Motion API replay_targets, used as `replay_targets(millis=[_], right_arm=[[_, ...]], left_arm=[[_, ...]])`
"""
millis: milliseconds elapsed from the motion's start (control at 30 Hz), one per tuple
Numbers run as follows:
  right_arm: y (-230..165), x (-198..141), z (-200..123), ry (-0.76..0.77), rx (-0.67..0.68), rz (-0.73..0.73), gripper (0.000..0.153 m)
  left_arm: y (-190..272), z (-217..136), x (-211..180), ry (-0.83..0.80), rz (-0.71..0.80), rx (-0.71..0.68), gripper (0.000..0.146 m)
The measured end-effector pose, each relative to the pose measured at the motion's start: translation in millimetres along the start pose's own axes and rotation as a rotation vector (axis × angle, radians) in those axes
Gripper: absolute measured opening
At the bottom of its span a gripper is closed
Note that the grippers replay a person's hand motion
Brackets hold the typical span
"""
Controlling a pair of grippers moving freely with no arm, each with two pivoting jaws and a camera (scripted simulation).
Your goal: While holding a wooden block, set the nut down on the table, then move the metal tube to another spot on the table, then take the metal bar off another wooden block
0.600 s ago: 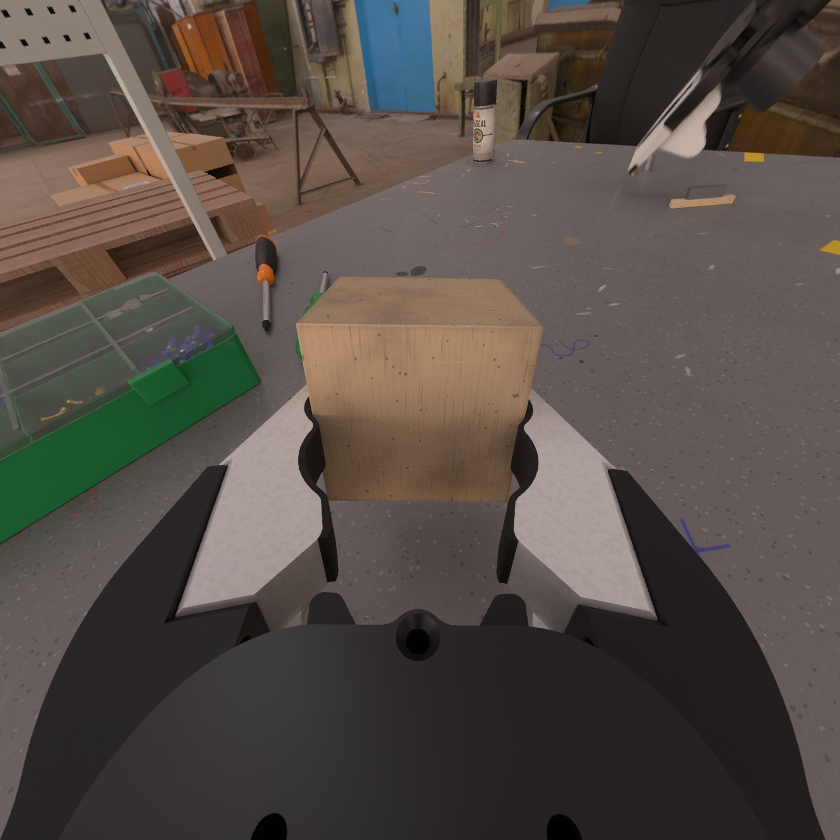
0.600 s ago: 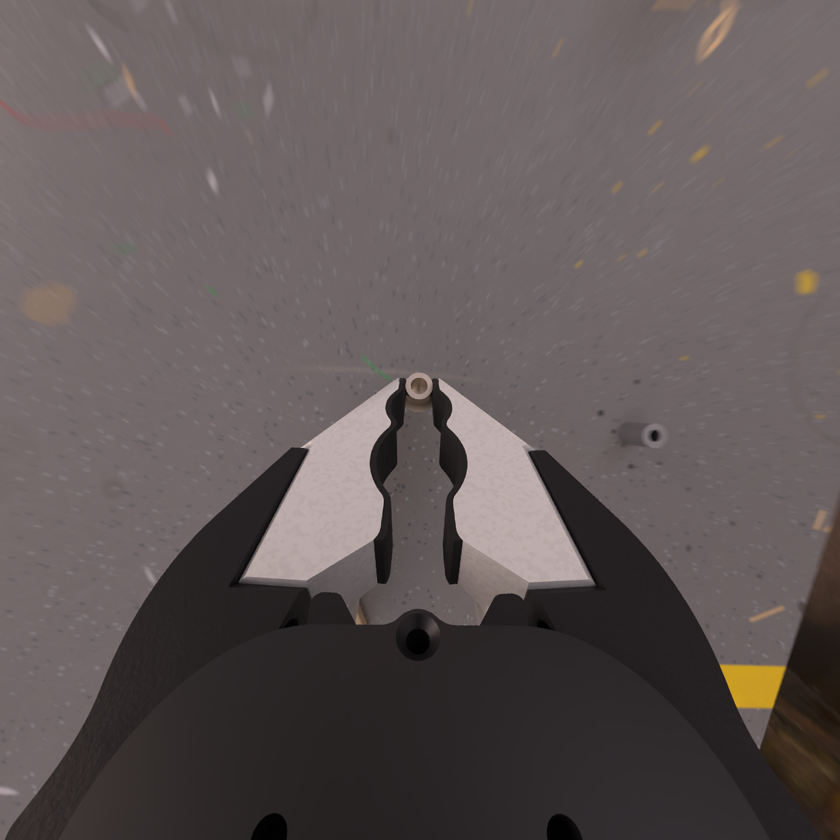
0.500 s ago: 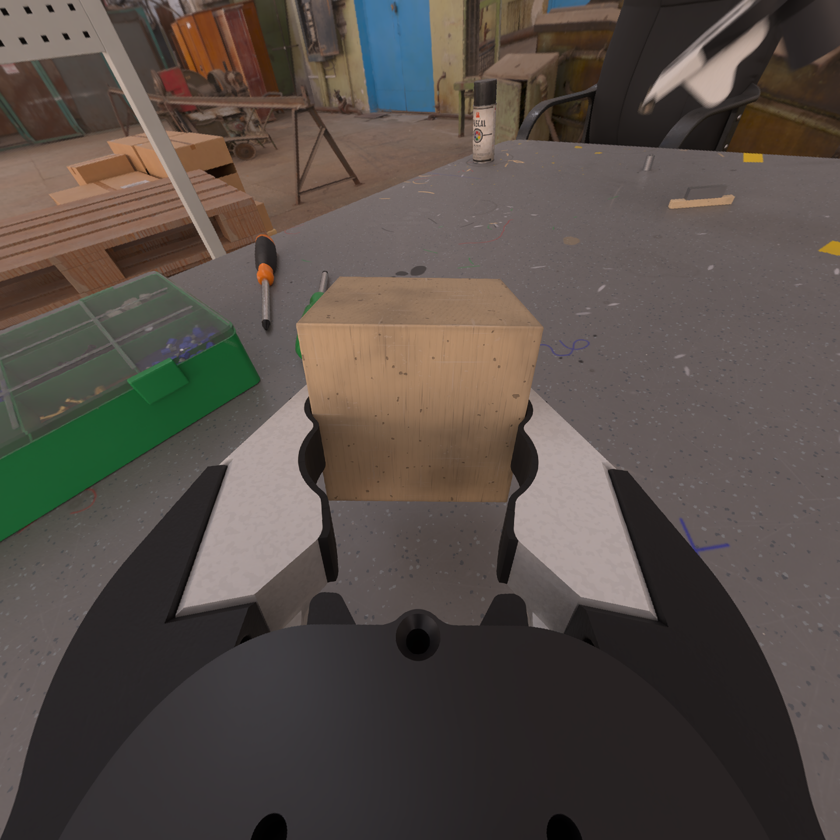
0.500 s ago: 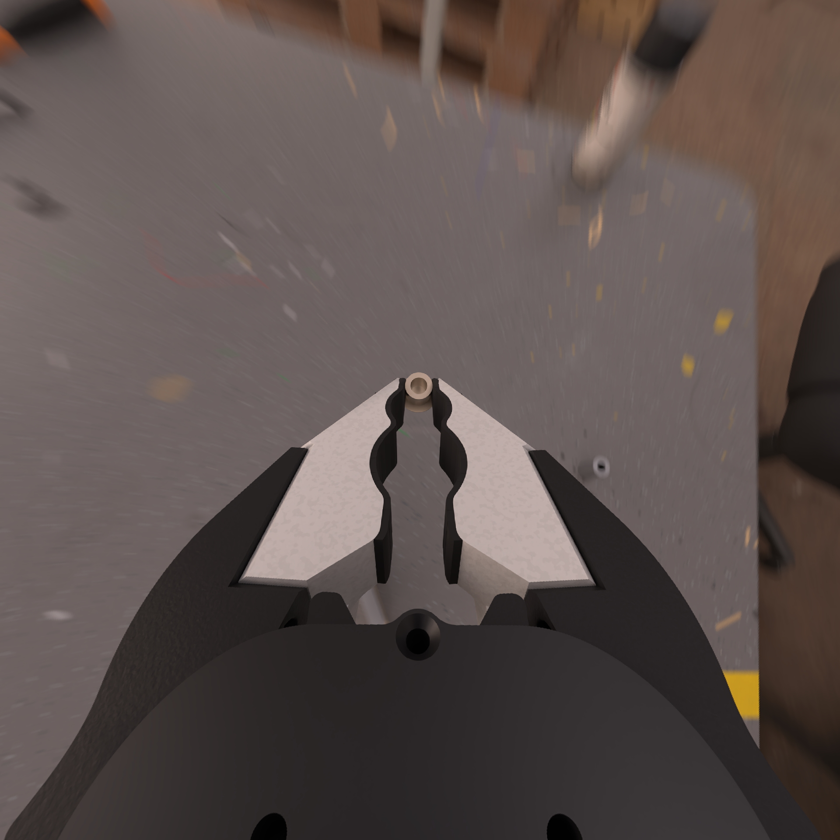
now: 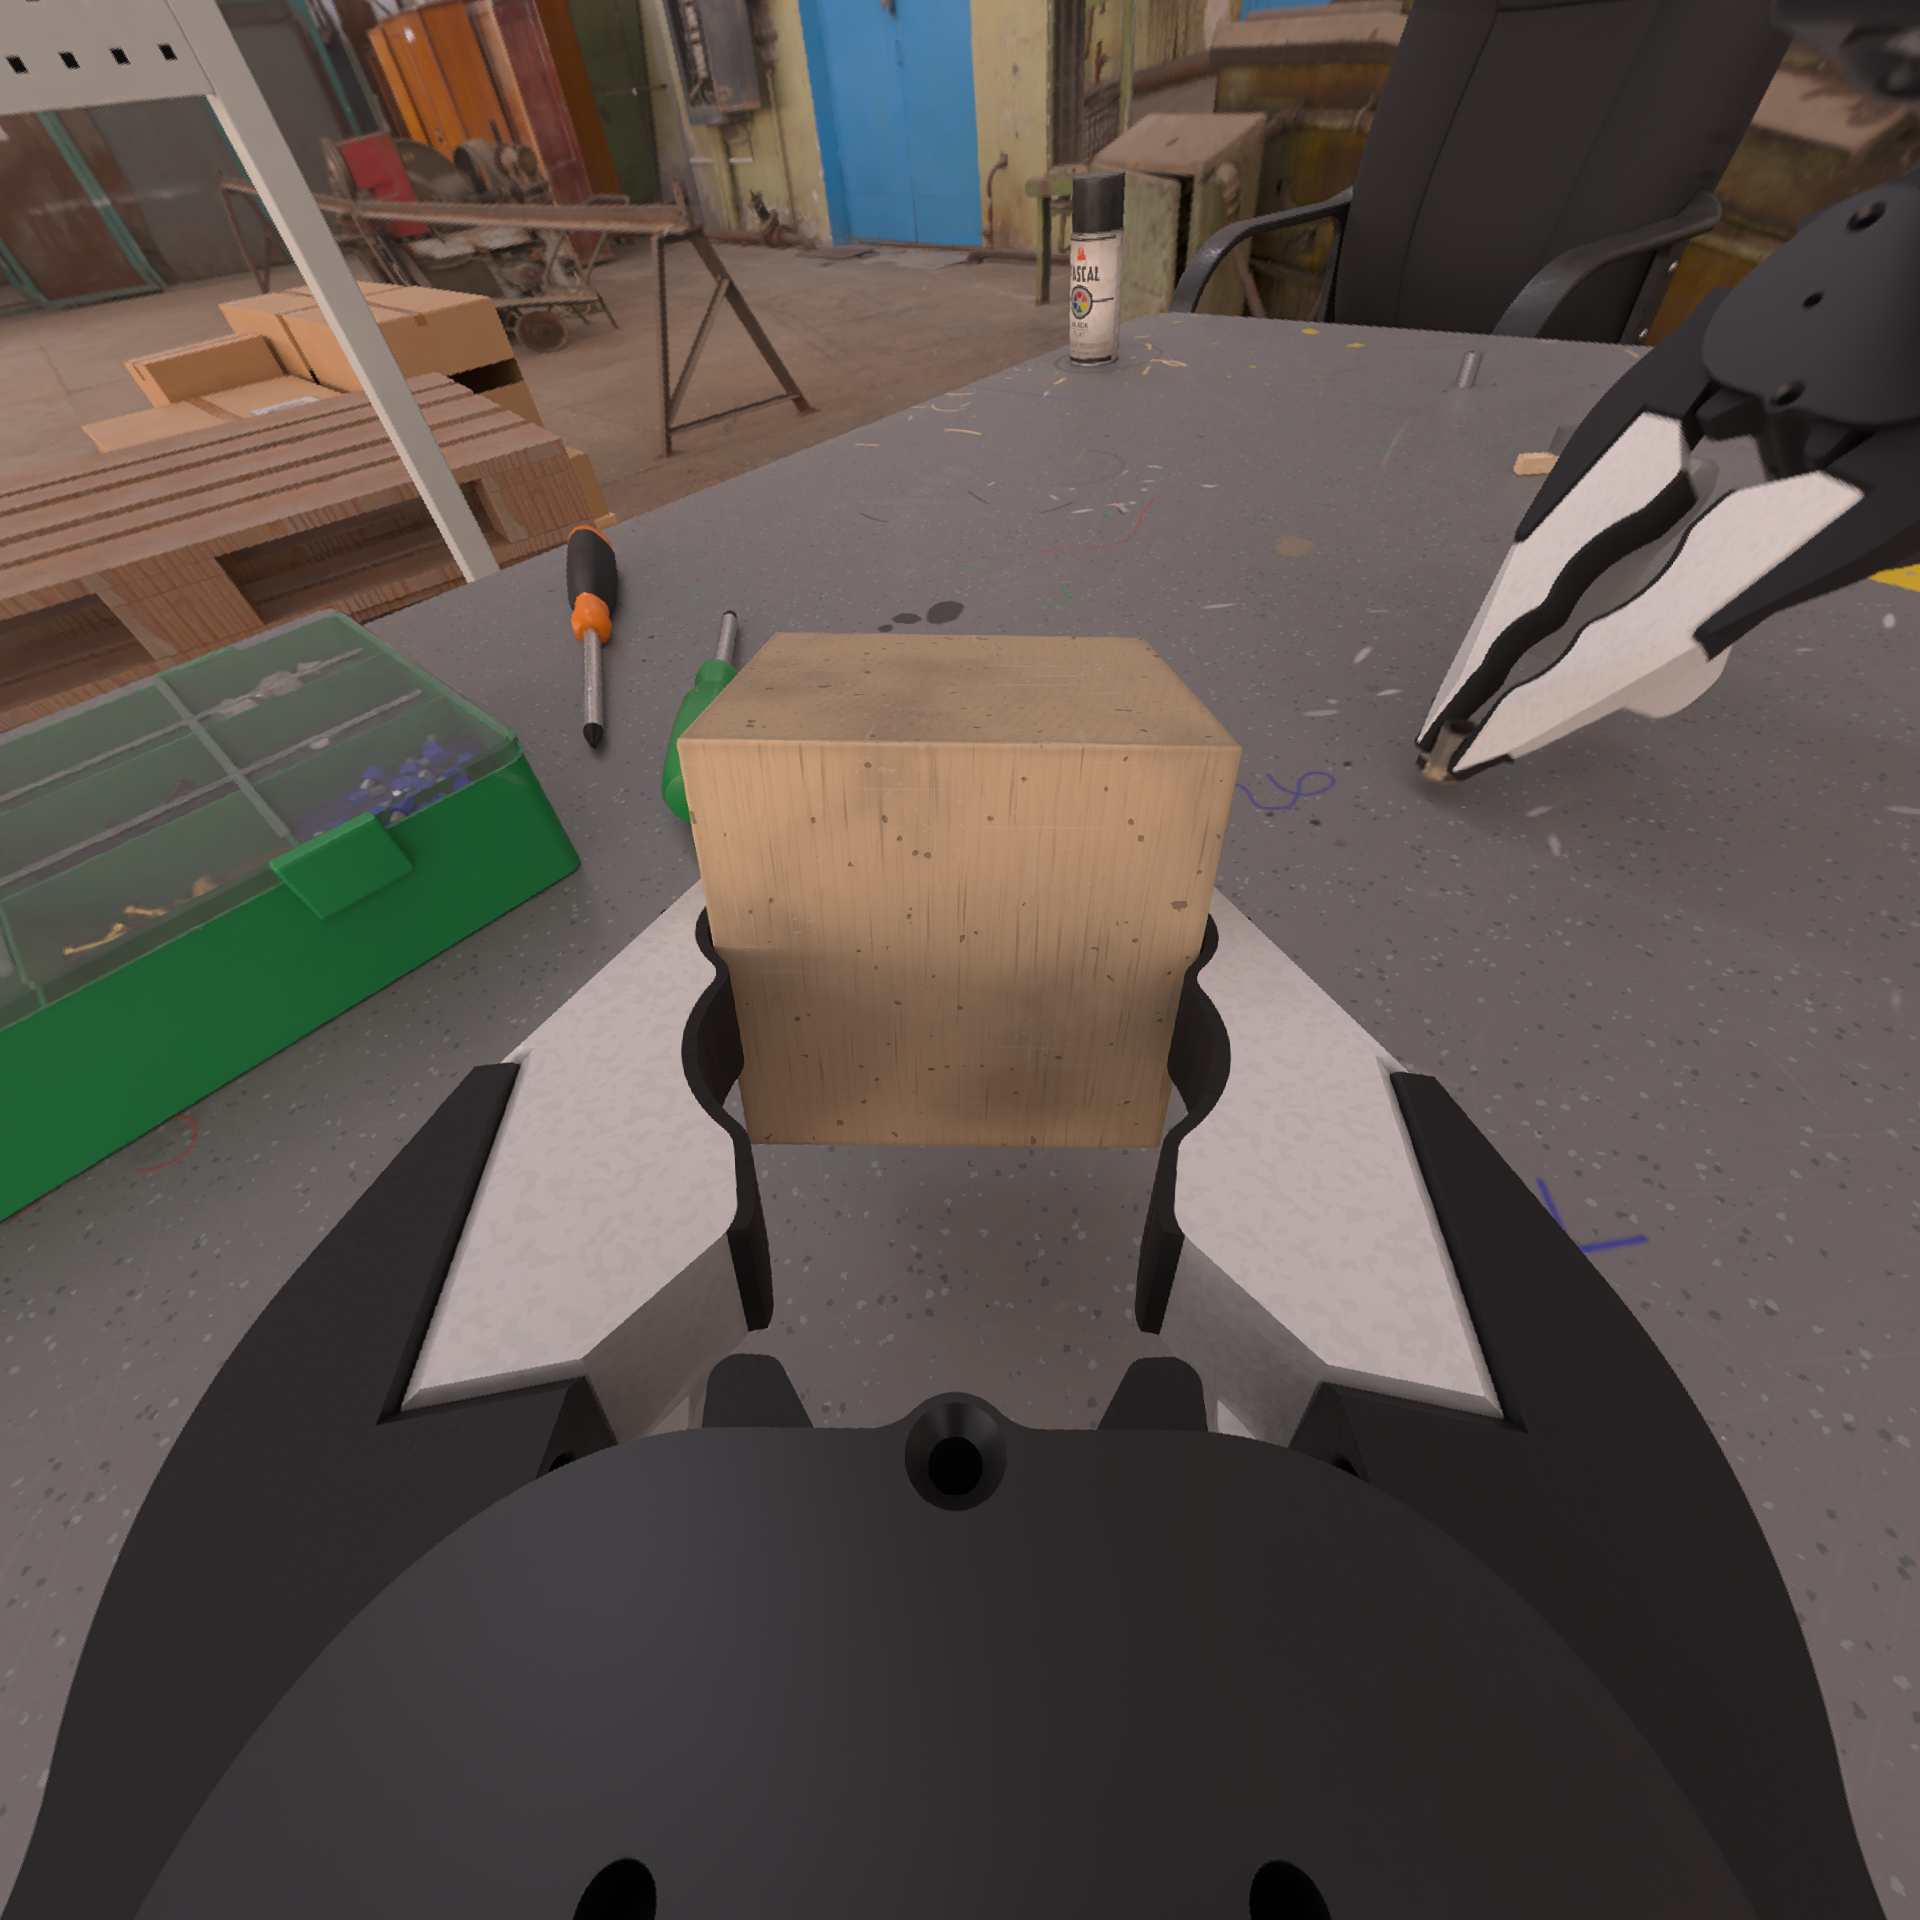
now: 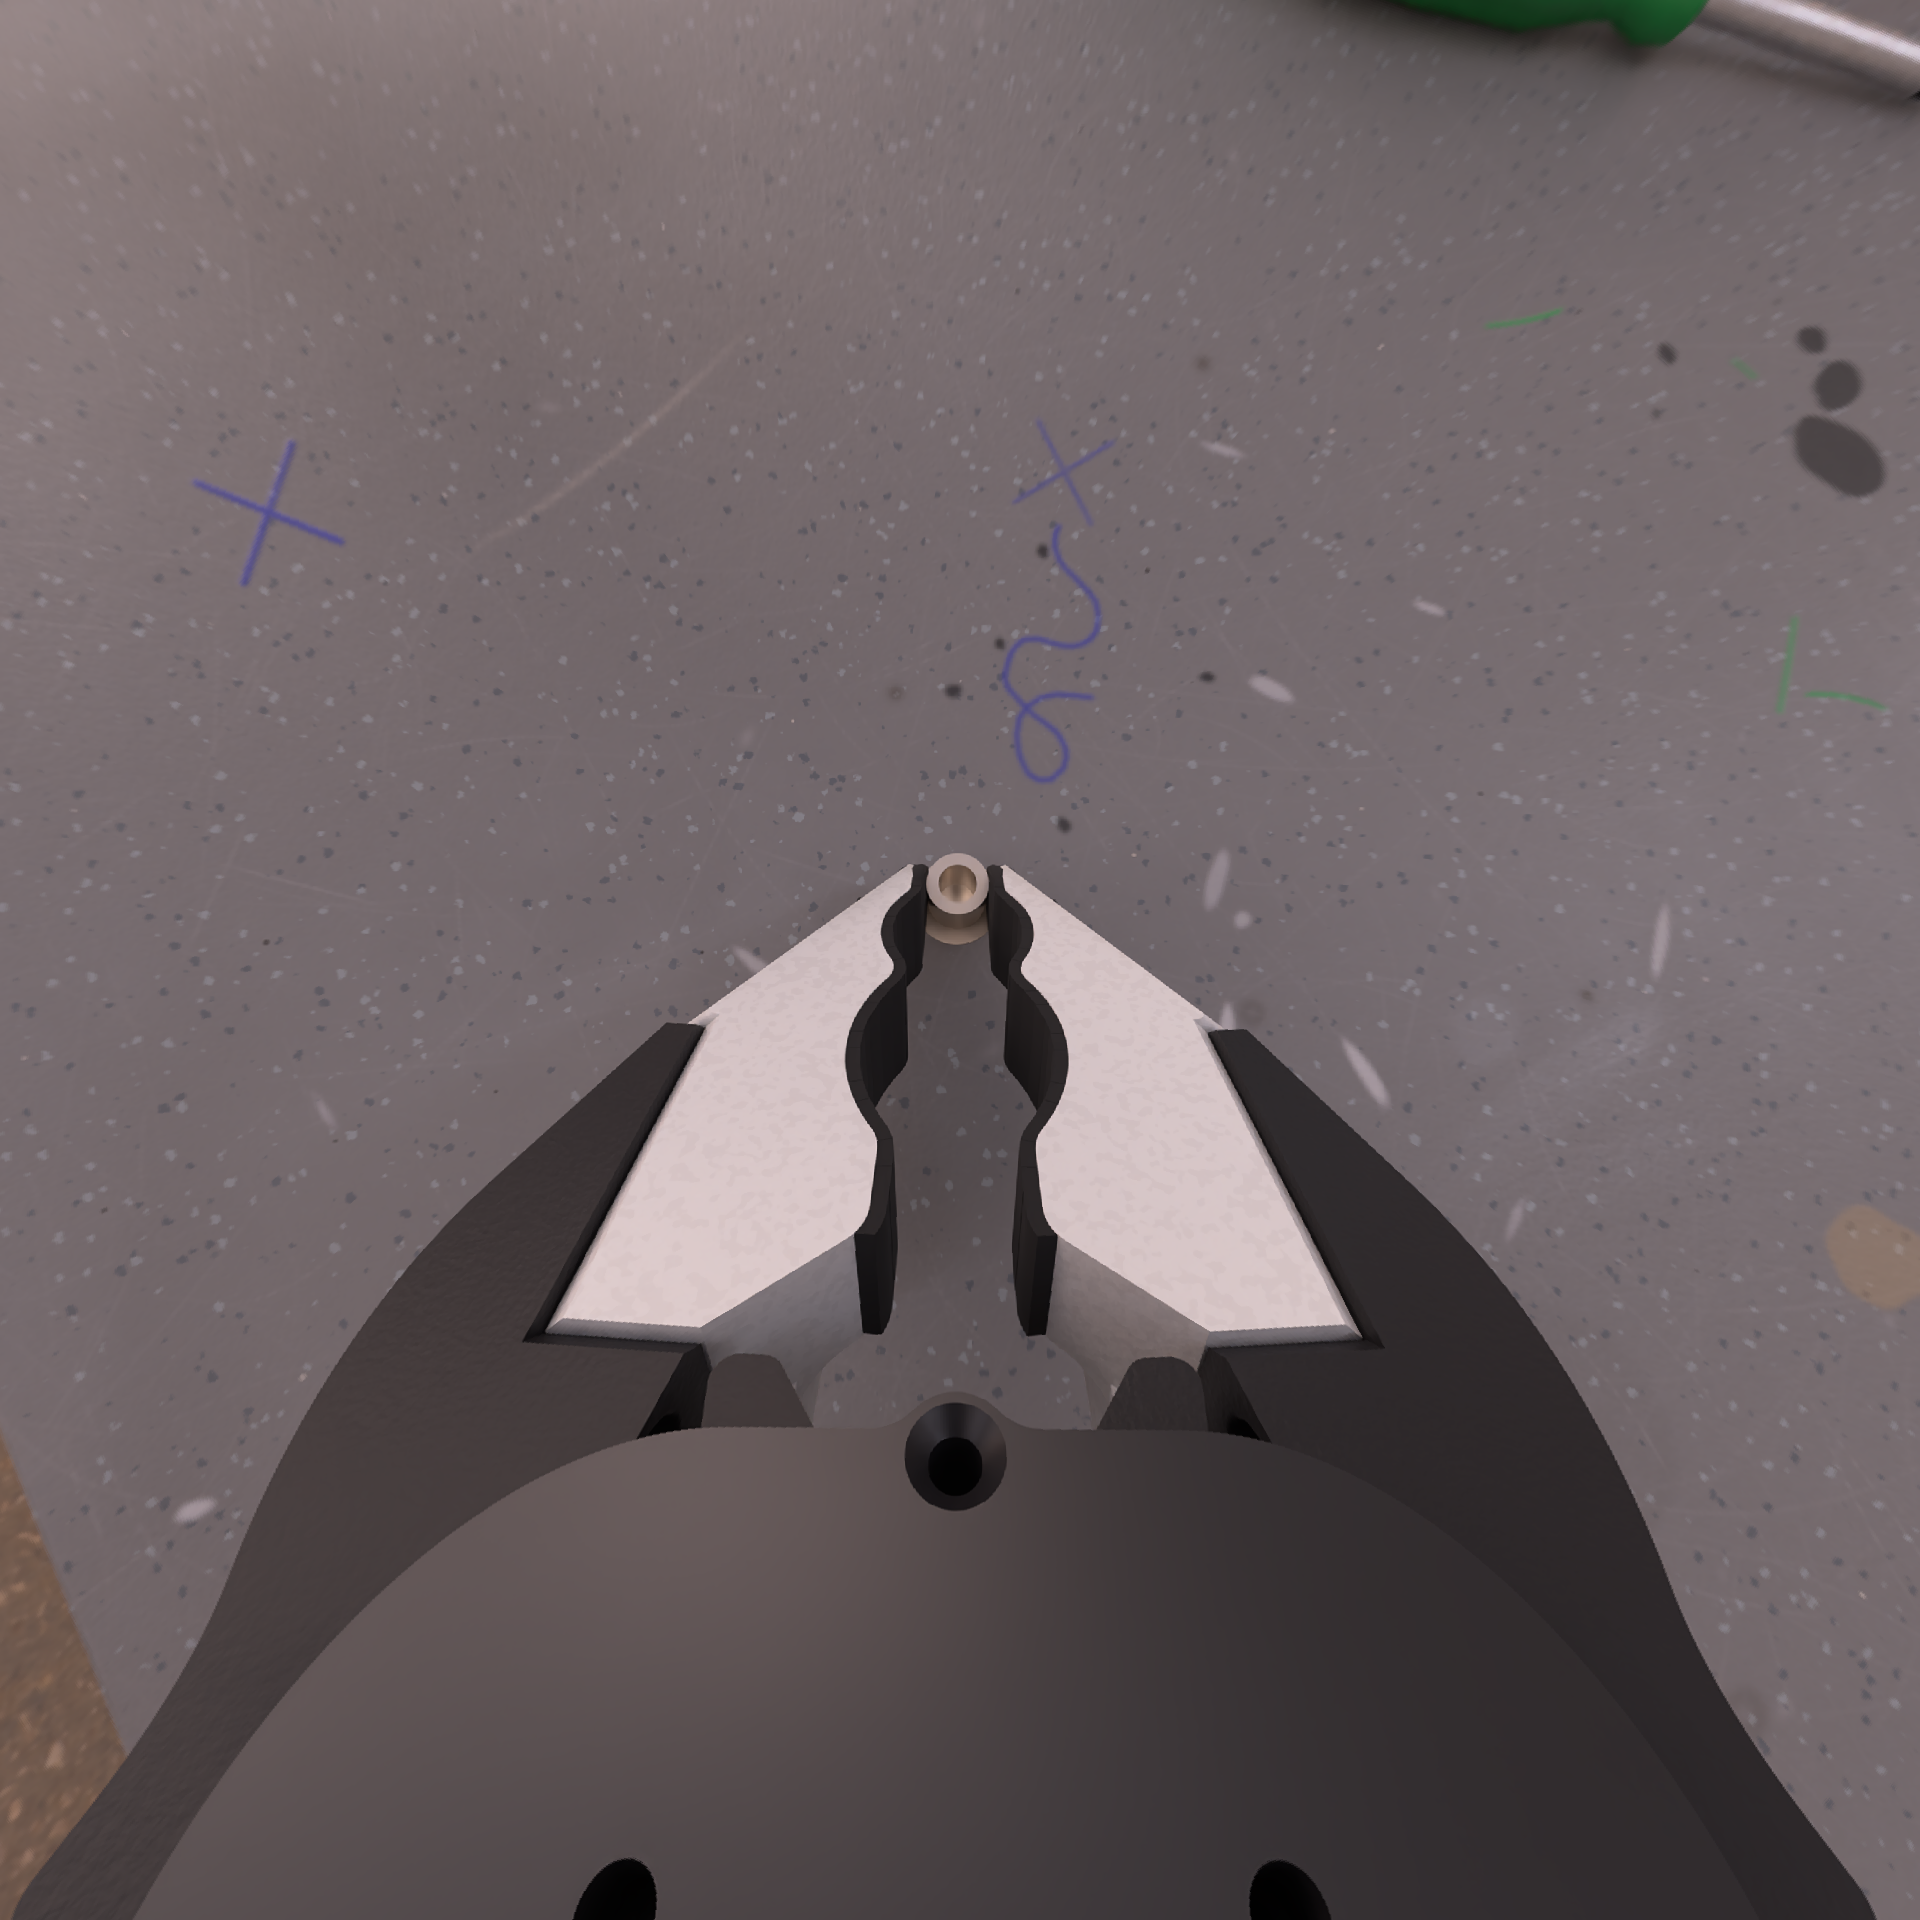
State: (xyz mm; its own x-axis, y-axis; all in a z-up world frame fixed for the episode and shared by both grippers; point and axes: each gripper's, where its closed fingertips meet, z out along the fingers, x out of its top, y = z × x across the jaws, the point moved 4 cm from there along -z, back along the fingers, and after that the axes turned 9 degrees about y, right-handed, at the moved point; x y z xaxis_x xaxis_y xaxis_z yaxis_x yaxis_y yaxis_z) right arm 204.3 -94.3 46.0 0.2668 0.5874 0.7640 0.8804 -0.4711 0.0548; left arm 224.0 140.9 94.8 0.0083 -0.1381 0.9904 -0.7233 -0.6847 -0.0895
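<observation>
My left gripper (image 5: 956, 997) is shut on a pale wooden block (image 5: 961, 914) and holds it just above the grey table (image 5: 1558, 1039). My right gripper (image 6: 958, 899) is shut on a small pale nut (image 6: 957, 891) at its fingertips. In the left wrist view the right gripper (image 5: 1449, 758) is at the right, tips down at the table surface, with the nut (image 5: 1439, 767) between them. A small grey metal tube (image 5: 1467, 369) lies far back on the table. A corner of a flat wooden piece (image 5: 1532, 462) shows behind the right gripper; the metal bar is hidden.
A green parts box (image 5: 260, 894) with a clear lid sits at the left. An orange-and-black screwdriver (image 5: 590, 623) and a green-handled one (image 5: 696, 717) lie beyond the block; the green one also shows in the right wrist view (image 6: 1558, 21). A spray can (image 5: 1094, 281) stands at the far edge, a black chair (image 5: 1538, 156) behind.
The right gripper rose from the far side of the table, swung toward me with the nut, and came down at the table right of the block. The left gripper and block stayed still.
</observation>
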Motion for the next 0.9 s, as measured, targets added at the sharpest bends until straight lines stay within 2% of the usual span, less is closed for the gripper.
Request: replay_targets(millis=[167, 233, 267, 367, 467, 567, 667, 767, 900], right_arm=[[0, -3, 4, -0.017, 0.004, -0.013, 0.012], [3, 2, -4, 0.023, -0.014, -0.017, 0.036], [5, 9, -14, 0.069, -0.019, -0.017, 0.039], [33, 41, -76, 0.275, -0.111, 0.012, 0.041], [87, 50, -160, 0.378, -0.327, 0.047, 0.04], [150, 23, -231, 0.293, -0.543, 0.101, 0.04], [206, -28, -275, 0.085, -0.705, 0.173, 0.04], [247, -75, -290, -0.107, -0.768, 0.266, 0.04], [275, -115, -280, -0.294, -0.759, 0.34, 0.039]], left_arm=[[0, 1, -1, -0.009, -0.008, -0.009, 0.084], [1, 1, -1, -0.011, -0.003, -0.009, 0.084], [1, 1, -1, -0.011, -0.001, -0.009, 0.084], [0, 1, -1, -0.012, -0.004, -0.007, 0.084], [0, 1, -1, -0.013, -0.01, -0.005, 0.084], [0, 1, -1, -0.014, -0.005, -0.004, 0.084], [0, 2, -2, -0.019, 0.0, -0.001, 0.084], [0, 2, -3, -0.025, 0.0, 0.003, 0.084], [-1, 2, -3, -0.027, 0.0, 0.012, 0.084]])
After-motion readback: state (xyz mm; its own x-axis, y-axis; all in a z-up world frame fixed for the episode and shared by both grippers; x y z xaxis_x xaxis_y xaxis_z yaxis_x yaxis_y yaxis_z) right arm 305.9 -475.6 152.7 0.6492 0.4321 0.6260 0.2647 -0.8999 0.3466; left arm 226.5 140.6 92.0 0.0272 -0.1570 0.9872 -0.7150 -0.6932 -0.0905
